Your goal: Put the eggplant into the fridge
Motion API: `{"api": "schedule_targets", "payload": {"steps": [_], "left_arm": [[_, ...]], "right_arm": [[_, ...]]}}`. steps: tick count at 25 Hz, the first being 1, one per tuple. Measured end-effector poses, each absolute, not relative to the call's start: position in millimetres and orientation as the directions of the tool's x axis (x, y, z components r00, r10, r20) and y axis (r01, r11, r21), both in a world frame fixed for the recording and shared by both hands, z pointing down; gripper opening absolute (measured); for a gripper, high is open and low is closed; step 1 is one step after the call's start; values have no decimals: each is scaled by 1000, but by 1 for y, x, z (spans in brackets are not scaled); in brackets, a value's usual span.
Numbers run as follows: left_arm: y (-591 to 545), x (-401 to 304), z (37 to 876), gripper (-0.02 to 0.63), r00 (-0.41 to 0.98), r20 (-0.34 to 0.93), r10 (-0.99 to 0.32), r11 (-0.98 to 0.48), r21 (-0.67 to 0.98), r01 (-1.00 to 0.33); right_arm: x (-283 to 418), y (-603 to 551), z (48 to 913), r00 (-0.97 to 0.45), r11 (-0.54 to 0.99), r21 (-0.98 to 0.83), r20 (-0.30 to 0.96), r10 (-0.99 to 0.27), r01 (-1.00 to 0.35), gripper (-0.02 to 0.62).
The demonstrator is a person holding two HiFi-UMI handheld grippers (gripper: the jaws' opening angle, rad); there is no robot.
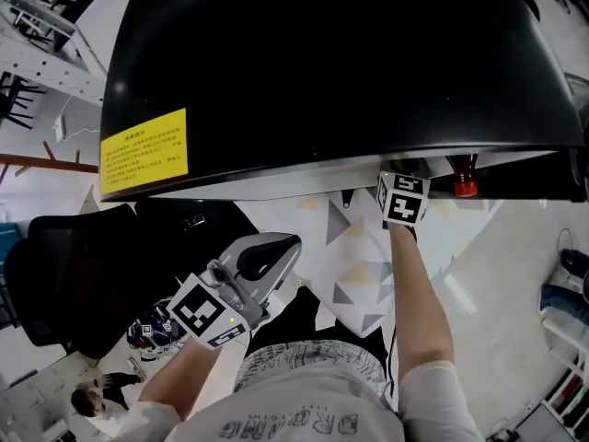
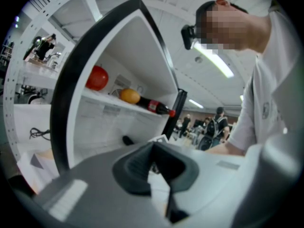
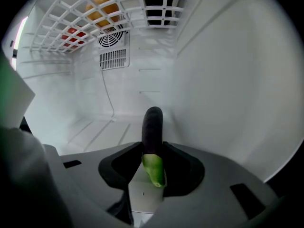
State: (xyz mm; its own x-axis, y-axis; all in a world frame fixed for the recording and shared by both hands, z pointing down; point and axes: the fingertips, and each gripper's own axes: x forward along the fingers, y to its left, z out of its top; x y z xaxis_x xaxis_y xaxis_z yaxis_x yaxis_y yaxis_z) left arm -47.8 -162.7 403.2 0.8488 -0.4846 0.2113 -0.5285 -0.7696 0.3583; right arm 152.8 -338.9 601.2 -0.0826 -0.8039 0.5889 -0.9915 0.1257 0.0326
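Plainly, our right gripper (image 3: 152,152) was clamped on the eggplant (image 3: 153,125) at its green stem end. The dark body stuck out ahead of the fingers, inside the lower compartment of the fridge (image 3: 228,80). We judged that so short a hold might let it pivot or slip, and that a release above the floor could send it rolling. Our left gripper (image 2: 154,151), fingers closed on nothing, hung outside. Above and beyond the right fingers, the wire shelf (image 3: 76,23) carried an orange (image 3: 102,11), a red fruit (image 3: 71,34) and a cola bottle (image 3: 159,6).

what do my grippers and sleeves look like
The left hand-held gripper and right hand-held gripper are pale grey with black pads; each carries a cube of black-and-white square markers. The sleeves are short and white.
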Motion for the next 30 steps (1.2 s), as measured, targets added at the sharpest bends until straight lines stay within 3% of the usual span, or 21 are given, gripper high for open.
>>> {"api": "schedule_targets", "payload": {"steps": [21, 30], "left_arm": [[-160, -39, 389, 6, 859, 197, -473, -792, 332, -513], [-151, -31, 374, 6, 865, 172, -471, -808, 309, -502]], "right_arm": [[146, -325, 576, -116, 171, 48, 557, -823, -984, 183], [138, -297, 528, -183, 226, 33, 484, -856, -973, 130]]}}
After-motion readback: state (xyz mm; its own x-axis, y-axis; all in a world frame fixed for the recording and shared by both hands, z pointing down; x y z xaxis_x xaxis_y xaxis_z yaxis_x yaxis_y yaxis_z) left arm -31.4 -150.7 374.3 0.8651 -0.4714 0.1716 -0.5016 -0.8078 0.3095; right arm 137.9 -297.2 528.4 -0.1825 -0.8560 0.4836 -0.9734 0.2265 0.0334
